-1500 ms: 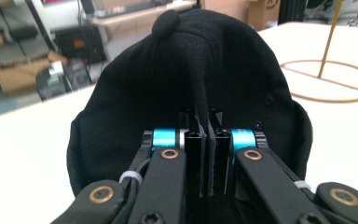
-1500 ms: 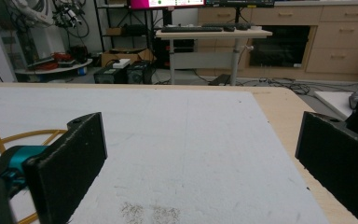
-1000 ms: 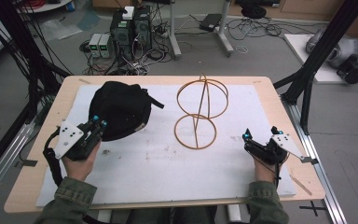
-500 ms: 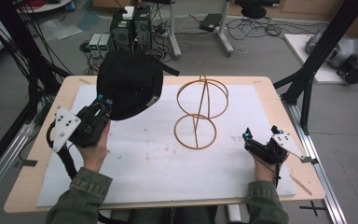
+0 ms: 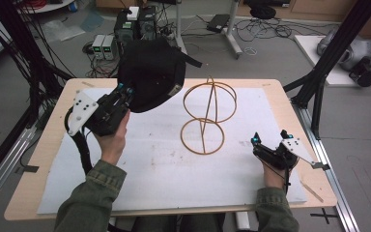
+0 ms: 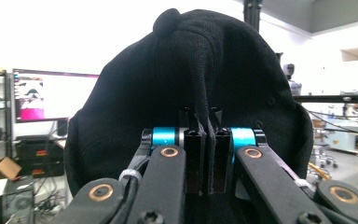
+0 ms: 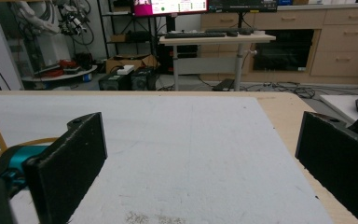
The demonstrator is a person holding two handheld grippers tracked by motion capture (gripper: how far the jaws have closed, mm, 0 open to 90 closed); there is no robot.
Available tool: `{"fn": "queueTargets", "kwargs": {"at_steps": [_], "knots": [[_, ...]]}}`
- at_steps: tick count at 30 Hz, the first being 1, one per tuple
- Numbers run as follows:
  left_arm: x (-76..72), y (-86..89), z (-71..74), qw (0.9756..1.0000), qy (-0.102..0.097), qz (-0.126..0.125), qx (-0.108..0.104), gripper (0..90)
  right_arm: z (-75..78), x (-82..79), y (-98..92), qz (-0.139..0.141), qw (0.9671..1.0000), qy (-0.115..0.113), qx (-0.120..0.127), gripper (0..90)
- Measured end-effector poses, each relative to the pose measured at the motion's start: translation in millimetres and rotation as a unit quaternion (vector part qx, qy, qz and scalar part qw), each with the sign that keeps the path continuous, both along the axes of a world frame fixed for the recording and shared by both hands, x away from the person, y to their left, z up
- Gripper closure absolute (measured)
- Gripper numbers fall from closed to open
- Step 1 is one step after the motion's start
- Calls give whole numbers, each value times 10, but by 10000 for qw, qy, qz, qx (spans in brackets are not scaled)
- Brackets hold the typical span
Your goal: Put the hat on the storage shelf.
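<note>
The left gripper (image 5: pixel 125 92) clamps the black cap (image 5: pixel 150 73), lifted at upper centre above the worktop's (image 5: pixel 270 92) far edge, just left of the wire stand (image 5: pixel 207 116). The right gripper (image 5: pixel 269 143), jaws spread and empty, rests lower right on the white sheet (image 5: pixel 164 169), open surface ahead.

Cap (image 5: pixel 149 72): held above the table's far left part, left of the wire stand, clamped between the left gripper's (image 5: pixel 124 93) jaws.
Wire stand (image 5: pixel 207 116): set upright on the mat (image 5: pixel 174 179), at mid-table.
Right gripper (image 5: pixel 269 141): rested on the mat's right edge, right of the stand, well apart from it, jaws spread.
Mat: laid over the table (image 5: pixel 270 92).
</note>
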State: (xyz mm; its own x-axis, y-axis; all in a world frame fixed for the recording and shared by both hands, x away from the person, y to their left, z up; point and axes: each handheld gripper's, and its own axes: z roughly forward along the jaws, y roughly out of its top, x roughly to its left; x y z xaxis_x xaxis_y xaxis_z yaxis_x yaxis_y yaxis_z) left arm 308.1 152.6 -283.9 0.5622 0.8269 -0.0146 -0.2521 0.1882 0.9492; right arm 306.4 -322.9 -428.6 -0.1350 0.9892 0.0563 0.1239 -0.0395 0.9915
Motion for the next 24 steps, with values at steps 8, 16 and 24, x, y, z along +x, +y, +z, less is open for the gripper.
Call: {"fn": "queueTargets", "kwargs": {"at_steps": [8, 16, 24], "knots": [[132, -277, 12, 9994, 111, -307, 67, 877, -1, -2, 26, 32, 10000, -2, -36, 9], [235, -648, 38, 9973, 135, -722, -6, 877, -4, 5, 52, 69, 9999, 2, -133, 9], [340, -986, -9, 9948, 245, -982, 58, 877, 4, 6, 69, 131, 9998, -28, -125, 9]]}}
